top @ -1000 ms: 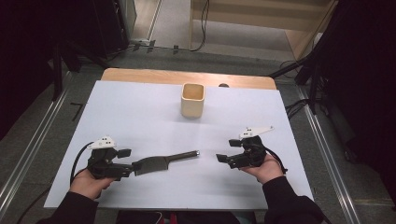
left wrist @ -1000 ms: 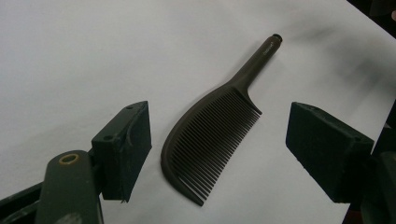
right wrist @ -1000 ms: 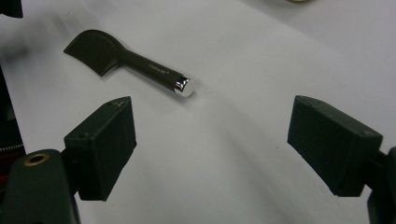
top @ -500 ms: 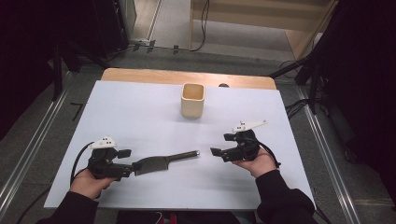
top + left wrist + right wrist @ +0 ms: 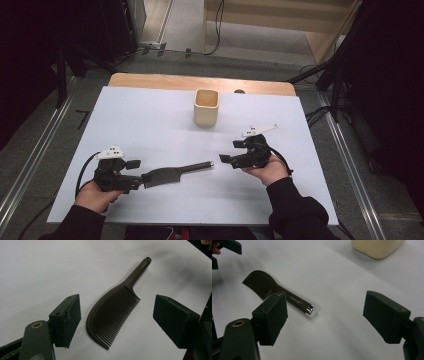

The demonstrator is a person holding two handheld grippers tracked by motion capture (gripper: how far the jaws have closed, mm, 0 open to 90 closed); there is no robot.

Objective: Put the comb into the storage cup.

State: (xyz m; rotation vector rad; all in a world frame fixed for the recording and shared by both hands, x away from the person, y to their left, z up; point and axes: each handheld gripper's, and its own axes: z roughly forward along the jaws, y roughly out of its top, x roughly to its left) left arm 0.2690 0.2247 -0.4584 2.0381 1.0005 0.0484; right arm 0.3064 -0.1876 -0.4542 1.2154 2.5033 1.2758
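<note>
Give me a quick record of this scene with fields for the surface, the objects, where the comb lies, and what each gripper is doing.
surface: white table top
objects: dark comb; beige cup
comb position: flat on the table, teeth end toward the left gripper, handle tip toward the right gripper
cup position: upright, farther back, apart from the comb
left gripper: open, at the comb's teeth end, not gripping
right gripper: open, facing the handle tip, apart from it
</note>
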